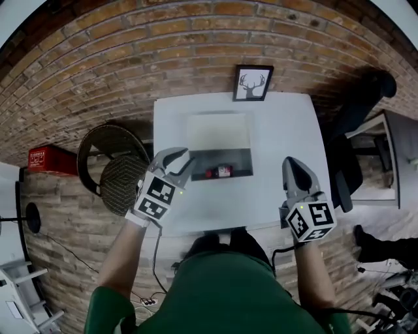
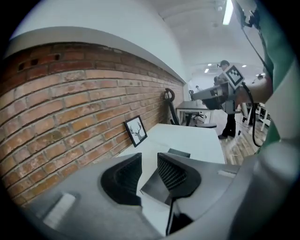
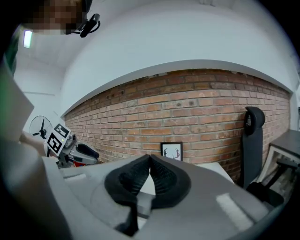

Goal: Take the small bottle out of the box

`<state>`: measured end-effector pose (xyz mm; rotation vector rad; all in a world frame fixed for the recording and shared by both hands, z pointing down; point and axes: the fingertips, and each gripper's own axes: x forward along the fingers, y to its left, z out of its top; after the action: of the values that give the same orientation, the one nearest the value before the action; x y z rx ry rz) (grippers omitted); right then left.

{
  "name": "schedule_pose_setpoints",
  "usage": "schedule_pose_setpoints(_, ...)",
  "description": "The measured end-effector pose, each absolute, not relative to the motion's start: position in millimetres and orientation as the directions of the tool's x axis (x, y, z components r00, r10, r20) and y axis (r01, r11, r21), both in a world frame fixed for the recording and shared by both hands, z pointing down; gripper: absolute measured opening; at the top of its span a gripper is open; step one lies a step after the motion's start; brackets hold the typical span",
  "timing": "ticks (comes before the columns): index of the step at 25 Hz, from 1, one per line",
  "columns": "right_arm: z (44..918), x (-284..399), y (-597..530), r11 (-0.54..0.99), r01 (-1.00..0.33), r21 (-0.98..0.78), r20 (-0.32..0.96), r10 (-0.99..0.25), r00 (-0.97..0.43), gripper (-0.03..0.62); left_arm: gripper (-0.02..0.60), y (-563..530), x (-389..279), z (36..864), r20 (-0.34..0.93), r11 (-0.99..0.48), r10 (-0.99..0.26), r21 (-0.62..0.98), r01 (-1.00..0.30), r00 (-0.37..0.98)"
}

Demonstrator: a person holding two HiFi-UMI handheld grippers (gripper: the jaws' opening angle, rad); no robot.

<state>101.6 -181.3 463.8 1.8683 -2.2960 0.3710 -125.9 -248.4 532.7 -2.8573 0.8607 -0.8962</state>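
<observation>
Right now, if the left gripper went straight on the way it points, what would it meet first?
The left gripper would most likely meet the near left end of the box first, though depth is unclear.

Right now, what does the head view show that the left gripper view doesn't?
Head view only: the small bottle lying inside the box, the red crate and the round wicker seats.
Left gripper view only: the ceiling light.
Both: the white table, the deer picture, the brick wall, the black office chair and the right gripper.
</observation>
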Motion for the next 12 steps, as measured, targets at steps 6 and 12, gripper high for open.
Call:
schedule_pose_setpoints(6,470.8,124.8,-189.1,0.182,-0.975,-0.131,0.271,-0.939,-0.212,0.003,0.112,-251.5,-90.9,582.5,0.672,-0.916,-0.368,-0.143,-0.375,0.642)
schedule_pose_setpoints(12,474.3,149.2,-194.4,0.184,-0.97,-0.16,0.259,-0.94,-0.221,0.003,0.124,-244.7,-75.8,630.7,0.823,-0.967,-0.218,-0.11,-0.23,0.524)
